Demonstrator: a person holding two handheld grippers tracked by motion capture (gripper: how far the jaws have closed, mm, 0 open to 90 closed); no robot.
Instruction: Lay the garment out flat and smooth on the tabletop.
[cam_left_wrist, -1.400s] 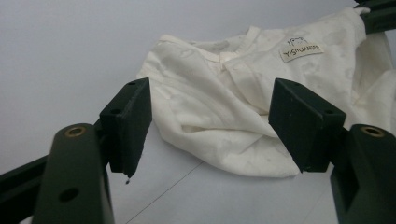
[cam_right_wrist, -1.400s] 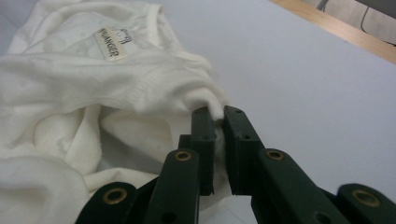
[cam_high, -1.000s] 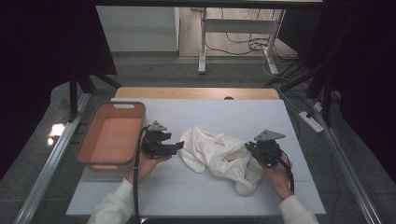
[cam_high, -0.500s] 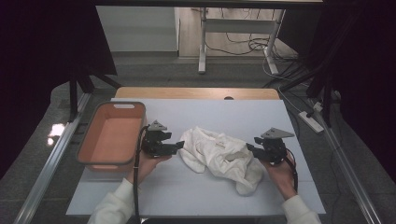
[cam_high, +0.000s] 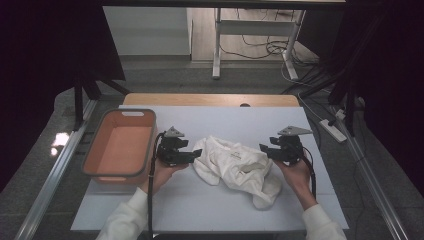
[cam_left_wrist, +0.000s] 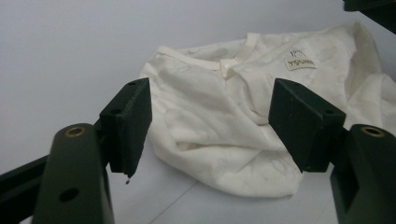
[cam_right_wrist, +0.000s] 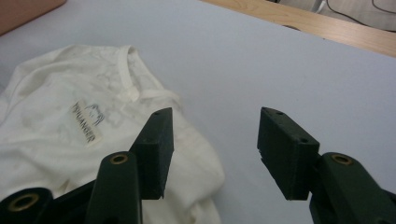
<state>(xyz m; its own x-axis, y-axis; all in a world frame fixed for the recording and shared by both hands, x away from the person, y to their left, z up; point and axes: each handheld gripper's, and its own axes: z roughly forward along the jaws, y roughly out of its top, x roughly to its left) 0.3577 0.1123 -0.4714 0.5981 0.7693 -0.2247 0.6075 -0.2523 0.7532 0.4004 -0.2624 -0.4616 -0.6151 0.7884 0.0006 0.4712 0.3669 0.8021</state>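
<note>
A crumpled white garment (cam_high: 235, 167) lies in the middle of the white table (cam_high: 250, 120). In the left gripper view its neckline faces me and a small label (cam_left_wrist: 300, 63) shows on the garment (cam_left_wrist: 219, 135). My left gripper (cam_high: 194, 156) sits at the garment's left edge, open, its jaws framing the cloth without touching it (cam_left_wrist: 212, 116). My right gripper (cam_high: 264, 149) is at the garment's right edge, also open (cam_right_wrist: 217, 140). Its left jaw hovers over the garment (cam_right_wrist: 60, 140) near the printed label (cam_right_wrist: 88, 122), and its right jaw is over bare table.
An orange bin (cam_high: 89, 165) stands at the table's left side, close behind the left hand. A wooden strip (cam_high: 210, 100) runs along the far edge. Bare table lies in front of and behind the garment.
My right gripper has shifted slightly up and away from the garment's near side. The left gripper and the garment have hardly moved.
</note>
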